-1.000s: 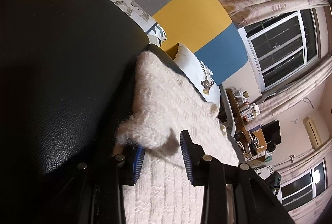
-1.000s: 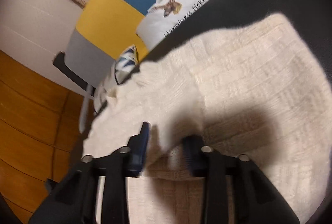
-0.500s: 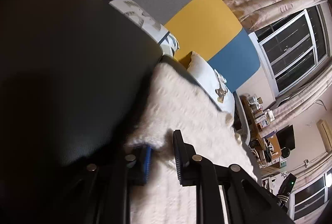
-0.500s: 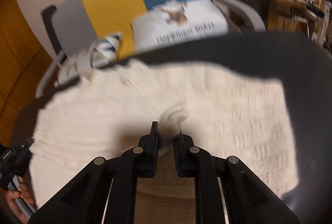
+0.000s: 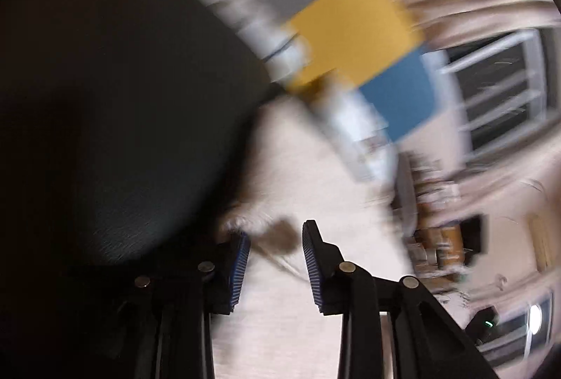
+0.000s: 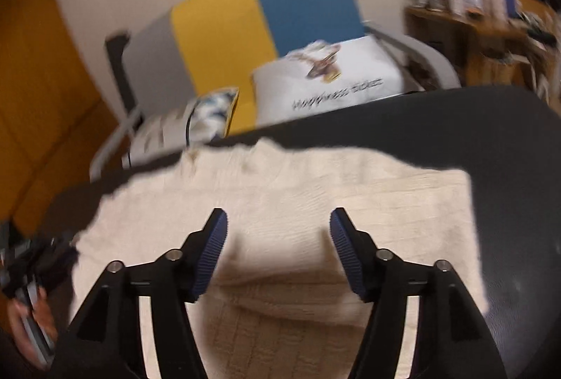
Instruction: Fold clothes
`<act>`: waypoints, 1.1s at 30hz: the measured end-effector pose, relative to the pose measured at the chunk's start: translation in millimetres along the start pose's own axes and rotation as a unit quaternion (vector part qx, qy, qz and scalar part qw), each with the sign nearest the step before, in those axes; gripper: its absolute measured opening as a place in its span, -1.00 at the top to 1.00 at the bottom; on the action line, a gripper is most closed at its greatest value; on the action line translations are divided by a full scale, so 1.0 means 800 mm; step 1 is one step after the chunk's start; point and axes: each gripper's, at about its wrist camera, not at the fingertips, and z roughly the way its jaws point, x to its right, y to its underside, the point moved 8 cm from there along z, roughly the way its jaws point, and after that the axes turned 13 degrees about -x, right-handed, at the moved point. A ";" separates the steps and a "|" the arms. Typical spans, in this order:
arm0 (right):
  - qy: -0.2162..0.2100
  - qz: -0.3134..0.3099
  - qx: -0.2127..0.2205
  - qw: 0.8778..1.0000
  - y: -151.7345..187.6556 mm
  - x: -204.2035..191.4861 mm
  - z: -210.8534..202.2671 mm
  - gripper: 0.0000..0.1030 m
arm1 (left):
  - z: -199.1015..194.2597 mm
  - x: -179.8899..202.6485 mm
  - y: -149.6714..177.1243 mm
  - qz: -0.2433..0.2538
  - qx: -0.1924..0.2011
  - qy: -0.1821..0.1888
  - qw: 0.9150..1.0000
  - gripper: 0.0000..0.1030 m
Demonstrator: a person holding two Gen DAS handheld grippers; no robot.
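The cream knit sweater (image 6: pixel 287 203) lies spread flat on the black leather-like desk (image 6: pixel 473 126), directly under and ahead of the right gripper (image 6: pixel 278 224). That gripper's blue-padded fingers (image 6: pixel 215 238) stand wide apart, holding nothing, with their shadow on the knit between them. A folded layer of the sweater shows below the fingers, nearer the camera. In the left wrist view, heavily blurred, the sweater (image 5: pixel 308 189) runs ahead of and to the right of the left gripper (image 5: pixel 275 238), whose fingers (image 5: pixel 310 256) are also parted; a fuzzy corner of the knit sits just by the left finger's tip, and whether it touches cannot be told. Beyond the desk's far edge stand a white printed cushion (image 6: pixel 333 77) and a chair back in grey, yellow and blue (image 6: pixel 259 14). To the far left of the right fingers, a hand (image 6: pixel 24 319) grips the other handle.
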 end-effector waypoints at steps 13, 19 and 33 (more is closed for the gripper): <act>-0.040 -0.055 -0.051 0.996 0.048 -0.051 0.001 -0.44 | -0.025 0.018 0.081 0.057 -0.012 0.018 0.998 0.38; -0.021 -0.039 -0.111 0.993 0.109 -0.043 0.035 -0.47 | -0.038 -0.017 0.084 0.041 0.033 -0.031 0.998 0.67; -0.103 -0.013 -0.102 0.989 0.183 -0.047 -0.024 -0.61 | -0.145 -0.070 0.191 0.105 -0.054 -0.010 0.993 0.36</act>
